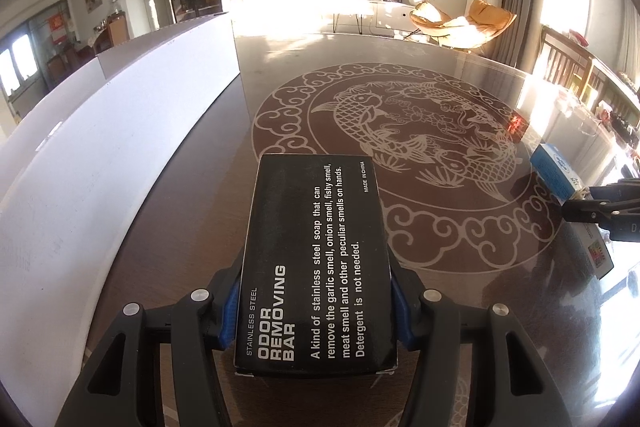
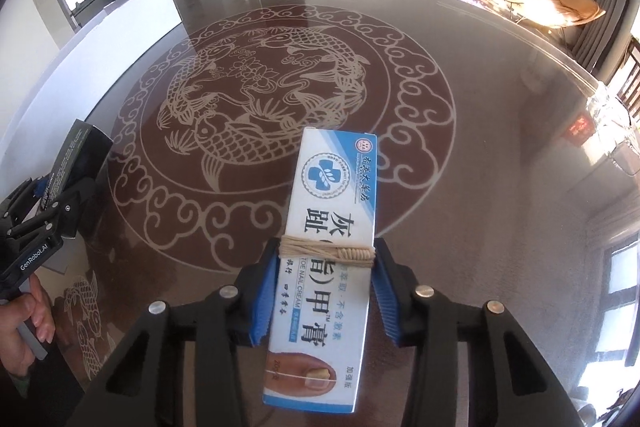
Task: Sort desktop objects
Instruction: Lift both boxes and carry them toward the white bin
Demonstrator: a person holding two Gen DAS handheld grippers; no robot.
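My left gripper (image 1: 316,307) is shut on a black box (image 1: 316,263) printed "Odor Removing Bar", held flat above the brown table (image 1: 420,227). My right gripper (image 2: 324,291) is shut on a white and blue nail cream box (image 2: 326,267) with string wound round it, held above the table (image 2: 480,187). The right wrist view shows the left gripper (image 2: 44,211) and its black box (image 2: 78,151) at the left edge. The left wrist view shows the right gripper (image 1: 600,211) and the blue box (image 1: 556,171) at the right edge.
A long white box (image 1: 100,131) stands along the table's left side; it also shows in the right wrist view (image 2: 132,23). The table bears a fish and cloud pattern (image 2: 260,99). Chairs (image 1: 568,63) stand beyond its right edge.
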